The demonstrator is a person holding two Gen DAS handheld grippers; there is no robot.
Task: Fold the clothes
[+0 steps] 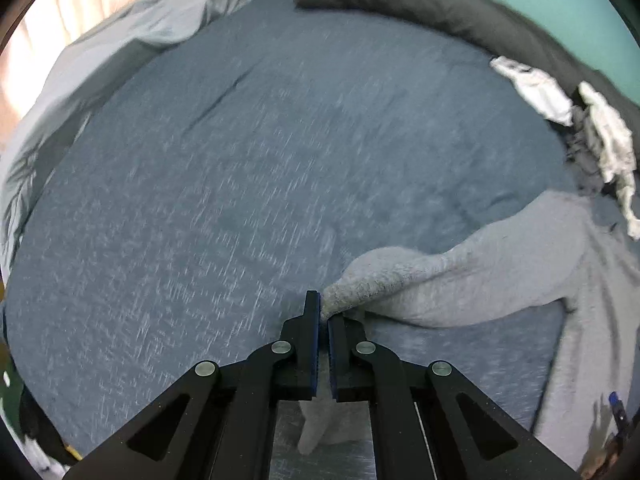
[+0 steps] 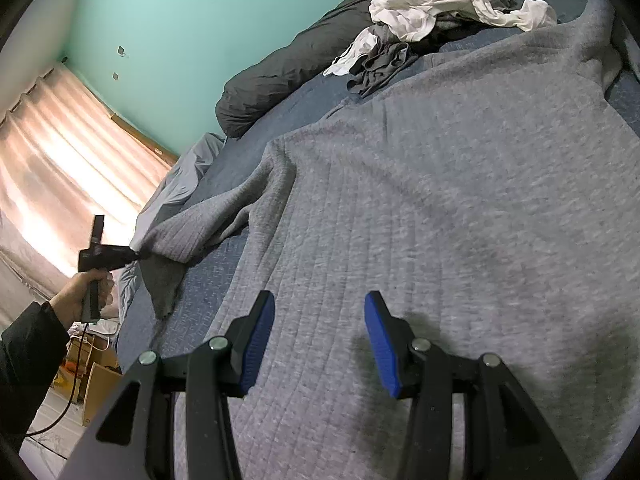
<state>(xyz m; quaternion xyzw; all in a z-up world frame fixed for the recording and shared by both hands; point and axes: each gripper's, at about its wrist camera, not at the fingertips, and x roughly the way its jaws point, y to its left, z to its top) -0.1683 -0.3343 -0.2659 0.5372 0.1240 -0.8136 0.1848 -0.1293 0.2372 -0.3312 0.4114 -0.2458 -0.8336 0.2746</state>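
A: How far along?
B: Barely begun; grey sweater [image 2: 440, 200] lies unfolded mid-frame. Left gripper [image 1: 324, 316] pinches its sleeve [image 1: 360, 280]; right gripper [image 2: 320, 320] hovers half-open, empty. Heap [image 2: 432, 12] upper right waits

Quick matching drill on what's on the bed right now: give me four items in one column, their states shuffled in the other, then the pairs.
1. left gripper
2. right gripper
3. grey sweater
4. white clothes

A. spread flat on the bed
B. open, holding nothing
C. crumpled in a pile by the dark pillow
D. shut on the sweater's sleeve cuff

Pairs: 1-D, 2-B, 3-A, 4-C
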